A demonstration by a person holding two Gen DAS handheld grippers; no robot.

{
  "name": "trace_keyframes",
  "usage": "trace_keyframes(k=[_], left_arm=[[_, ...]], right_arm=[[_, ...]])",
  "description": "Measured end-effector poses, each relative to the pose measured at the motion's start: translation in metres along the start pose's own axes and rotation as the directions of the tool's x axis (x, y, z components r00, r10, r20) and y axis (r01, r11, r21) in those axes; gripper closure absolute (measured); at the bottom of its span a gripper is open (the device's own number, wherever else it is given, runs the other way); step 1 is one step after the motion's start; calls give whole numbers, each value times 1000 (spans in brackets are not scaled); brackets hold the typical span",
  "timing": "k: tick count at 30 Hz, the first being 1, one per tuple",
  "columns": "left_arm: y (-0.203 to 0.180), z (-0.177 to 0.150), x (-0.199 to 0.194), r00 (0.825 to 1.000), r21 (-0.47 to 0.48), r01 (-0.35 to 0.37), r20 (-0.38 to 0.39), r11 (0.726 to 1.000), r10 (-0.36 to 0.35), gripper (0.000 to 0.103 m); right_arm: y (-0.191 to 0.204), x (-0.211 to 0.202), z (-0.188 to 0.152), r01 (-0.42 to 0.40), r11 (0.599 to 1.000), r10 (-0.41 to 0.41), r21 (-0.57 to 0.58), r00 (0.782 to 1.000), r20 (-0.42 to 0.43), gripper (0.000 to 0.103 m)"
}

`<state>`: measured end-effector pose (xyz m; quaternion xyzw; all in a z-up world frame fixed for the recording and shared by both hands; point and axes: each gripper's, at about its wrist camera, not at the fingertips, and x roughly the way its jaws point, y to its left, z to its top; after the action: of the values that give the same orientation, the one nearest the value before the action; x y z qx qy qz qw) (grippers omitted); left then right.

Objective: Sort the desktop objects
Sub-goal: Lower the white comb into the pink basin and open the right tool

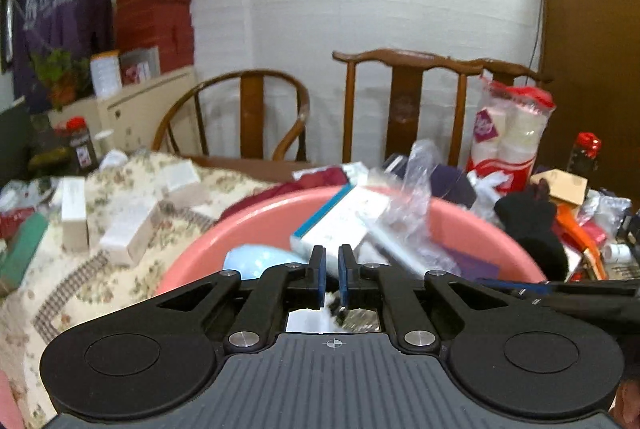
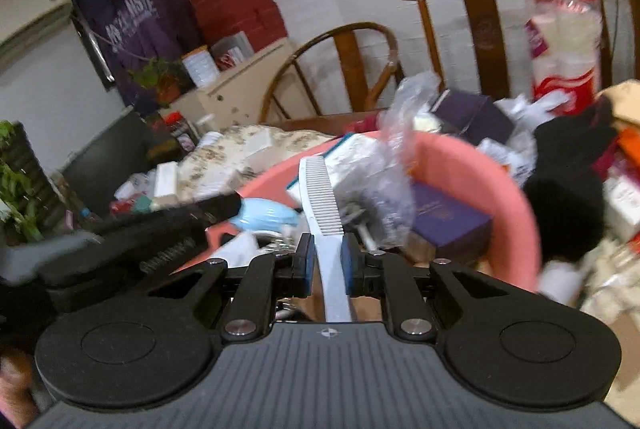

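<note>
A pink basin (image 1: 248,225) sits on the cluttered table, right in front of both grippers. It holds a light blue object (image 1: 256,259), a white and blue box (image 1: 340,217), a clear plastic bag (image 1: 404,213) and a purple box (image 2: 444,217). My left gripper (image 1: 332,253) hovers over the basin's near rim with a narrow gap between its blue pads and nothing in it. My right gripper (image 2: 327,241) is shut on the handle of a white comb (image 2: 320,189), whose toothed end points out over the basin (image 2: 480,173). In the right wrist view the left gripper (image 2: 228,207) reaches in from the left.
A floral cloth (image 1: 80,289) with several white boxes (image 1: 132,229) lies left of the basin. A black glove (image 1: 532,225), a pack of paper cups (image 1: 508,133) and mixed clutter crowd the right. Wooden chairs (image 1: 404,101) stand behind the table.
</note>
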<state>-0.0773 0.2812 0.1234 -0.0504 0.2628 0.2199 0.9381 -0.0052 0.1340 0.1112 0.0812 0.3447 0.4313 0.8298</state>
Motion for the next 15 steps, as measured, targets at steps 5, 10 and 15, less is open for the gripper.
trace_keyframes(k=[5, 10, 15], left_arm=[[2, -10, 1, 1000, -17, 11, -7, 1000, -11, 80], [-22, -17, -10, 999, 29, 52, 15, 998, -52, 79], [-76, -28, -31, 986, 102, 157, 33, 982, -161, 63]], right_arm=[[-6, -6, 1, 7, 1000, -7, 6, 1000, 4, 78], [-21, -34, -1, 4, 1000, -4, -5, 999, 37, 78], [-59, -90, -22, 79, 995, -73, -63, 994, 85, 48]])
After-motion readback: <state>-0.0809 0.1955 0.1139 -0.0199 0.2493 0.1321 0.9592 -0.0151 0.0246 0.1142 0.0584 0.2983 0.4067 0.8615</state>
